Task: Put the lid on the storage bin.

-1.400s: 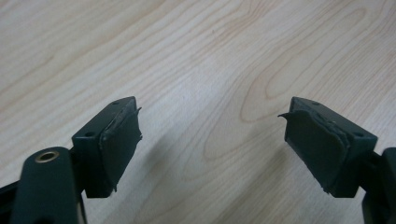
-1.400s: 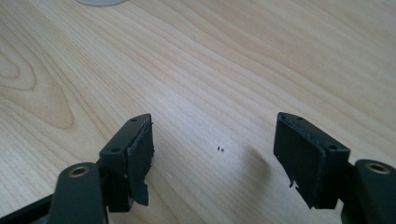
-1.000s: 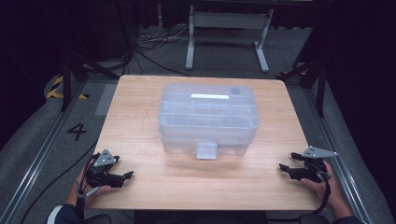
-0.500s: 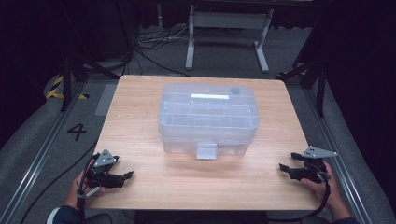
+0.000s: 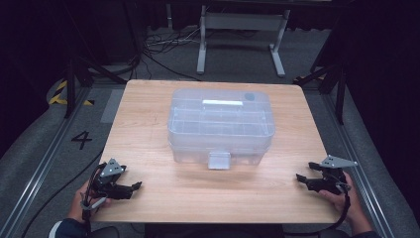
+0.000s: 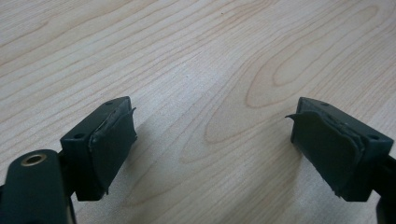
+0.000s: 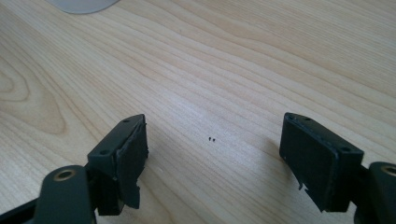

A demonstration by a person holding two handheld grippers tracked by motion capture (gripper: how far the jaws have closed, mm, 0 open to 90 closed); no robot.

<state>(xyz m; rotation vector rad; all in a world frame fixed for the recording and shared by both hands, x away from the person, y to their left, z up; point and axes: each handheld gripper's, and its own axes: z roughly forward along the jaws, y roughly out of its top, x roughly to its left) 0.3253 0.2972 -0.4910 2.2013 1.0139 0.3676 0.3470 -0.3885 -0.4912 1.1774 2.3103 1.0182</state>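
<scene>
At the lower left of the high view, the left gripper [image 5: 130,187] rests on the near edge of the wooden table [image 5: 148,114], in the same spot as in the two earlier pictures. In the left gripper view its jaws stand wide apart with nothing but bare wood grain between the pads [image 6: 112,140]; they hold nothing.

In the centre of the high view, a little above the middle of the frame, sits the clear plastic storage box [image 5: 221,124], lid on, with its front latch [image 5: 219,160] facing the person and lying flat against the wall. It has not shifted from a second ago, and no gripper touches it.

At the lower right, the right gripper [image 5: 304,179] lies near the table's right edge, held by a hand [image 5: 346,198], again just where it was. In the right gripper view its jaws are also spread wide and empty, and a rounded corner of the box [image 7: 81,4] shows at the upper left of that frame.

So nothing has changed: both tools wait, well apart from the box. Judging by this, the work on the box has not begun, and the latch looks like the likely first target.
</scene>
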